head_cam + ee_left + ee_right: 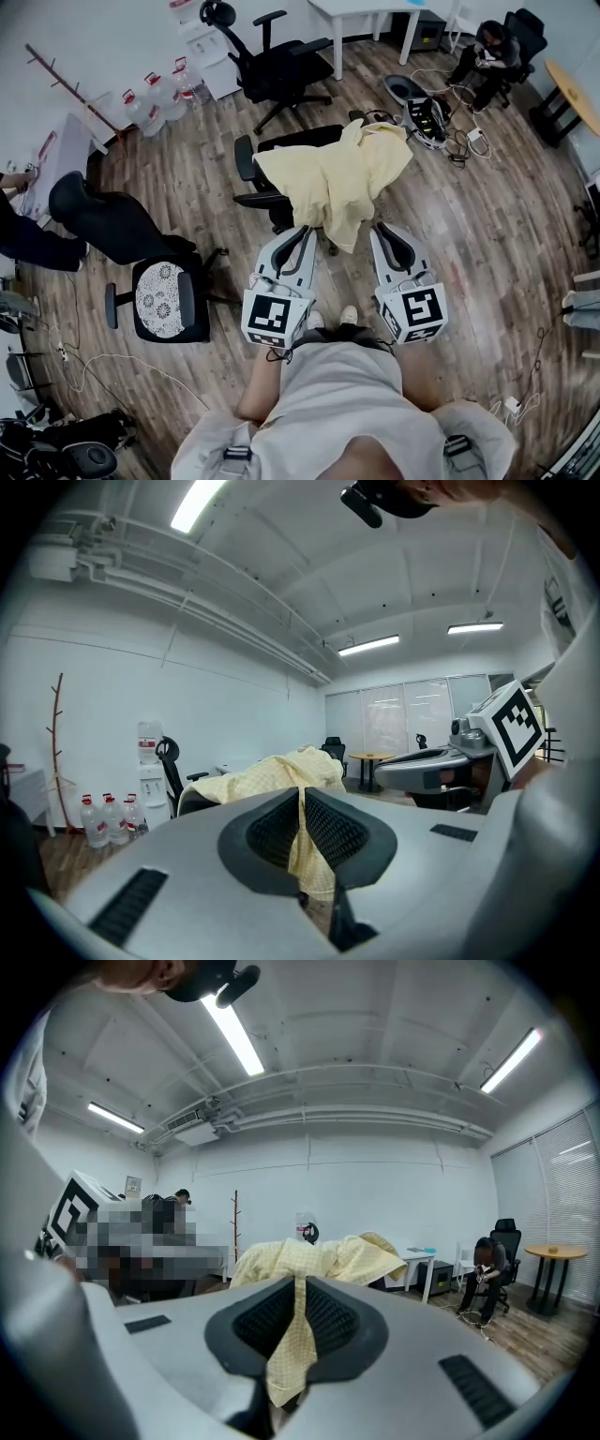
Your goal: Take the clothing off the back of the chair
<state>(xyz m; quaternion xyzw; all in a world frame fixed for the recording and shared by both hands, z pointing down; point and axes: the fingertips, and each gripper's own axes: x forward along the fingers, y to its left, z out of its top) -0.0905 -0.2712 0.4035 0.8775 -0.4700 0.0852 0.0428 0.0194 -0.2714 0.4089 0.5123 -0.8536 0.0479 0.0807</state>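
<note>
A pale yellow garment (339, 173) hangs over the back of a black office chair (247, 157) straight ahead of me. My left gripper (304, 232) is shut on the garment's lower hem. In the left gripper view a strip of yellow cloth (306, 847) is pinched between the ribbed pads of the left gripper (302, 795). My right gripper (381, 231) is shut on the garment's right edge. In the right gripper view a fold of the cloth (292, 1346) hangs out between the pads of the right gripper (300, 1284), and the rest of the garment (323, 1258) is heaped on the chair beyond.
A second black chair with a lace seat cushion (165, 298) stands to the left, and a third chair (274, 66) stands behind. Water bottles (159, 92) line the far wall. Cables and a bag (429, 120) lie on the floor at right, near a seated person (487, 52).
</note>
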